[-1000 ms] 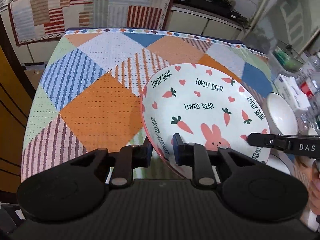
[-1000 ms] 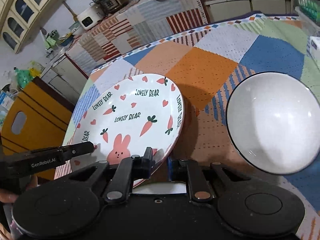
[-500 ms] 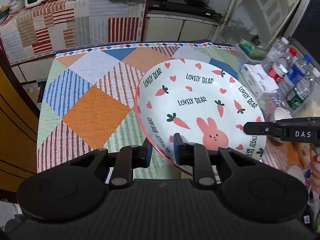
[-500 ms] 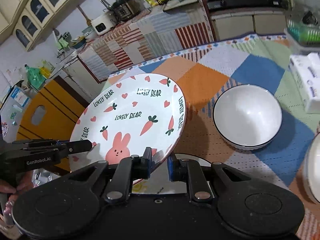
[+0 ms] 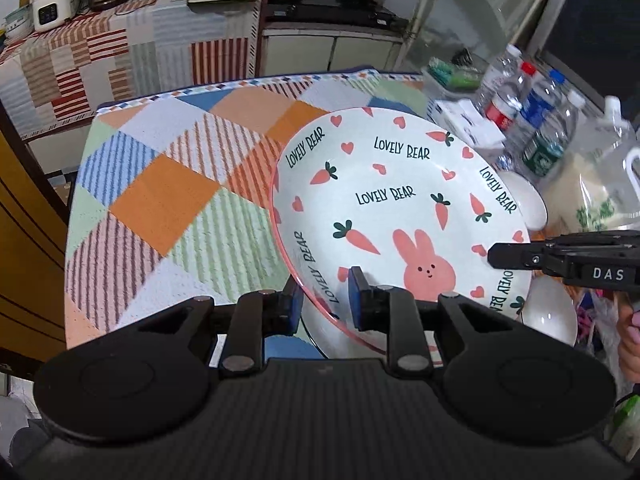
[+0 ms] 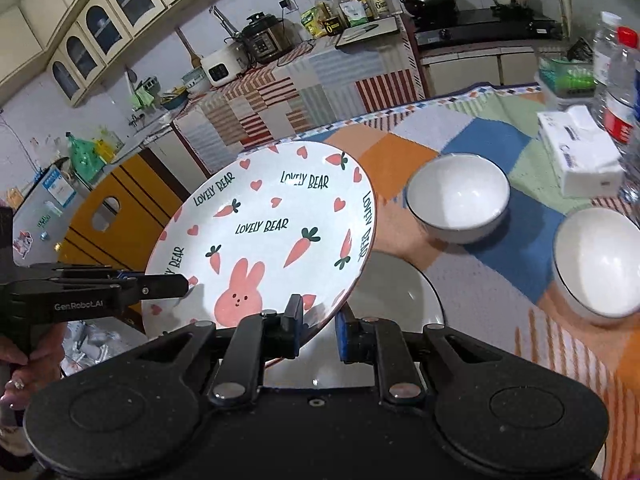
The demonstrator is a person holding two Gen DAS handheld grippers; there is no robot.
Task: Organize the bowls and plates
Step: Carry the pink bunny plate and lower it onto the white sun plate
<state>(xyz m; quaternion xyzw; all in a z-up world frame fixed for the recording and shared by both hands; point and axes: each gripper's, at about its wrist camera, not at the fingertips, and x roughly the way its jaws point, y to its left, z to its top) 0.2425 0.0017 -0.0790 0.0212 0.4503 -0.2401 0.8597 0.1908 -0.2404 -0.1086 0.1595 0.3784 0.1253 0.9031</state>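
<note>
Plate [image 5: 400,216] (carrot-and-rabbit print) hangs tilted above the tablecloth [image 5: 168,196], rim pinched on opposite edges by left gripper [image 5: 324,304] and right gripper [image 6: 318,330]; two bowls [image 6: 458,196] sit right.

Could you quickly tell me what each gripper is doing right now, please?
Left gripper: closed on the rim of the Lovely Bear plate.
Right gripper: closed on the same plate's opposite rim.

A: Left gripper [image 5: 324,304]?
B: Clamped on plate [image 5: 400,208] rim, one finger each side.
A: Right gripper [image 6: 318,330]?
B: Same, pinching the opposite rim, plate tilted between both.
</note>
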